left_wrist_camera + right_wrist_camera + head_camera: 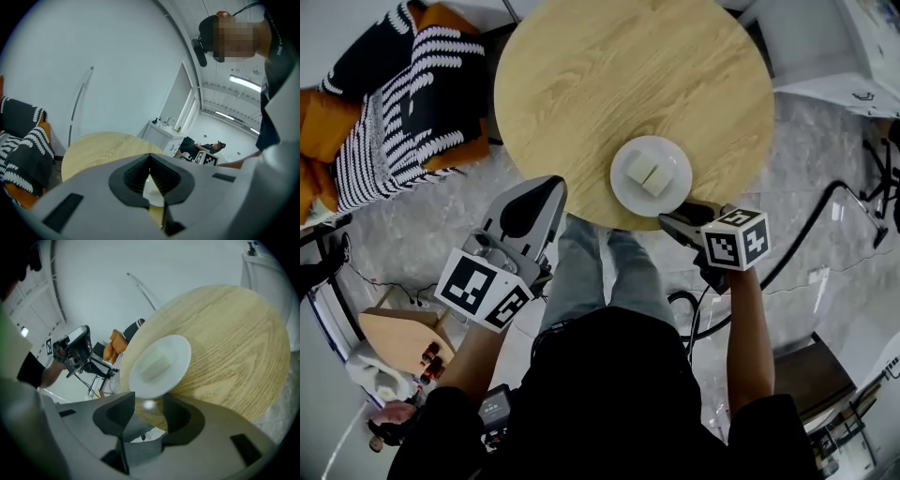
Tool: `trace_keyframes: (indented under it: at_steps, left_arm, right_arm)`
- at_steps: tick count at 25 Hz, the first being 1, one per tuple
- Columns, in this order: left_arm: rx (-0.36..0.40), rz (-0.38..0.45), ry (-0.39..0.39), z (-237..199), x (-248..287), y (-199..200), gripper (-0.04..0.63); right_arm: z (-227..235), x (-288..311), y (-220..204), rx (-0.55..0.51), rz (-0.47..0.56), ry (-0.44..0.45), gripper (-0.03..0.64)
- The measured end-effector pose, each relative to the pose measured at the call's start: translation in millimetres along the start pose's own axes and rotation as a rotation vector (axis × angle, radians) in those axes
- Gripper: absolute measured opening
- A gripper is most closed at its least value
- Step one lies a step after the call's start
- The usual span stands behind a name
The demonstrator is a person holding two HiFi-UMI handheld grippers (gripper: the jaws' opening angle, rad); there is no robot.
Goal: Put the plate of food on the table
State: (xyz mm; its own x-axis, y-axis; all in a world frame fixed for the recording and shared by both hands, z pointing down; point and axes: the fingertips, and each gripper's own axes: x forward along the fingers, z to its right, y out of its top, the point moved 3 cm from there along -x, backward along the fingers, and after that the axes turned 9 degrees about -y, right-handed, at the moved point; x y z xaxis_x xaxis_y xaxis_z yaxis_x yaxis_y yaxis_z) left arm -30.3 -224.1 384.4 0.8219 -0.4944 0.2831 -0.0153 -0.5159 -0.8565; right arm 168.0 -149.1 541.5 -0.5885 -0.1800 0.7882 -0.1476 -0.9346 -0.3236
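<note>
The white plate [675,157] with two pale food blocks [643,172] rests on the round wooden counter [609,84], near its 6 o'clock edge. The right claw [677,222] sits at the plate's 5 o'clock, jaws spread wide. The plate's near rim is right at the claw's mouth, with neither pad pressing on it. The left claw [551,187] is pressed together and empty, at the plate's 9 o'clock, by the counter's edge.

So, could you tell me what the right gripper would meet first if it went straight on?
Probably the near rim of the white plate, which lies on the wooden table just ahead of the right gripper and its open jaws.
</note>
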Motion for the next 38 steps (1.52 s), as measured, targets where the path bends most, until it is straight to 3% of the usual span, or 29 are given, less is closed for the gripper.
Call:
trace_keyframes:
  at_steps: [4, 10, 18, 22, 27, 34, 38]
  left_arm:
    - [0.01, 0.005, 0.001, 4, -3, 5, 0.006]
    - [0.007, 0.024, 0.01, 1, 1, 14, 0.008]
    - [0.048, 0.045, 0.002, 14, -12, 37, 0.006]
    - [0.056, 0.055, 0.015, 13, -22, 40, 0.006]
    - [0.081, 0.066, 0.017, 22, -28, 46, 0.006]
    - [0.114, 0.088, 0.007, 34, -33, 55, 0.006]
    - [0.135, 0.116, 0.016, 50, -36, 62, 0.006]
  right_arm:
    - [0, 0, -2, -0.064, -0.04, -0.035, 0.178]
    - [15, -2, 3, 0.002, -0.04, -0.036, 0.176]
    - [5, 2, -6, -0.224, -0.153, -0.162, 0.155]
    - [7, 6, -7, -0.235, -0.183, -0.21, 0.127]
    - [12, -1, -14, -0.194, -0.152, -0.255, 0.011]
    - [-3, -24, -9, -0.143, -0.038, -0.206, 0.009]
    - [-17, -52, -1, -0.224, 0.033, -0.24, 0.009]
